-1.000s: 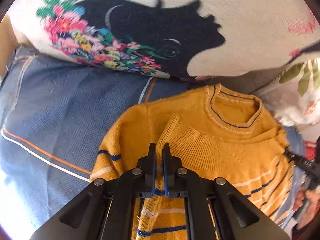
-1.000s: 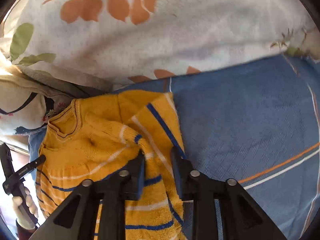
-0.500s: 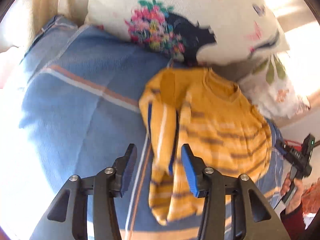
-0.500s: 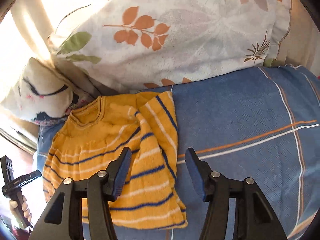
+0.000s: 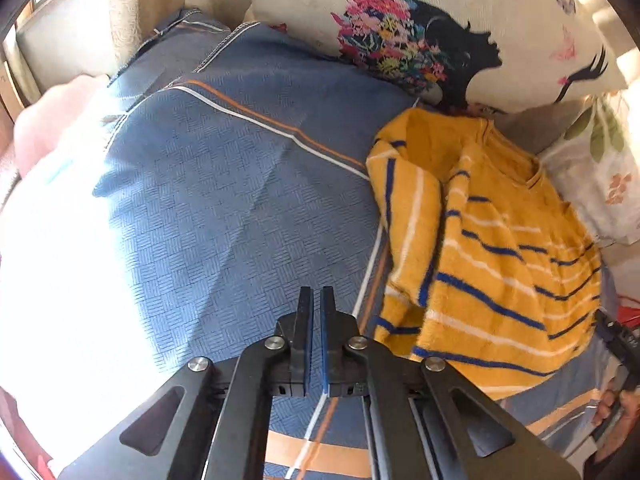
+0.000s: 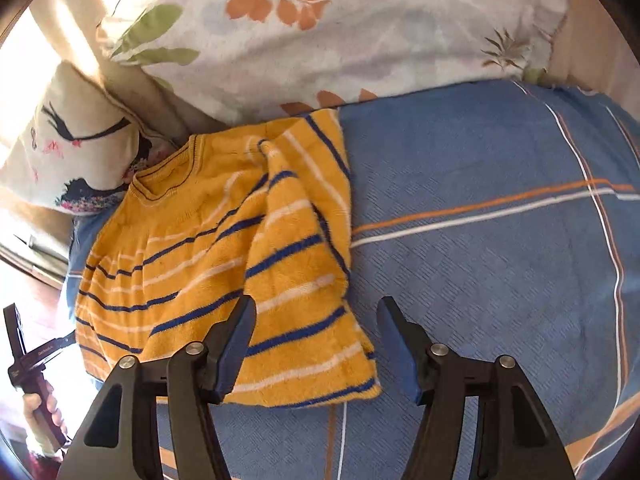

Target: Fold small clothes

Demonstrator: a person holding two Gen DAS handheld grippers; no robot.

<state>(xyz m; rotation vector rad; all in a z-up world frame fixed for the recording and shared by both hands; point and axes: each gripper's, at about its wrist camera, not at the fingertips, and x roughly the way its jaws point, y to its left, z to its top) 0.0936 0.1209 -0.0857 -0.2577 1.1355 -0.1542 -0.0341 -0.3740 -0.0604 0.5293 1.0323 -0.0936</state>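
A small yellow sweater [image 5: 480, 260] with blue and white stripes lies on the blue bedspread [image 5: 220, 200], collar toward the pillows, both sides folded in over its body. My left gripper [image 5: 316, 292] is shut on nothing and hovers above bare bedspread, left of the sweater. In the right wrist view the sweater [image 6: 200, 240] fills the left half. My right gripper [image 6: 318, 308] hangs above the sweater's folded lower right corner with its jaws opening. The cloth lies below the gap, and the pads do not press on it.
A cushion with a black silhouette and flowers [image 5: 420, 40] and a leaf-print pillow [image 6: 320, 32] lean at the head of the bed. At the bed's edge past the sweater, a hand [image 6: 38, 408] holds a black device [image 6: 24, 360]. Curtain [image 5: 140, 8] at far left.
Both grippers let go of the sweater's sides, which now lie folded inward, and pulled back from it. The left one opened, then shut empty over the bedspread. The right one's jaws spread wider.
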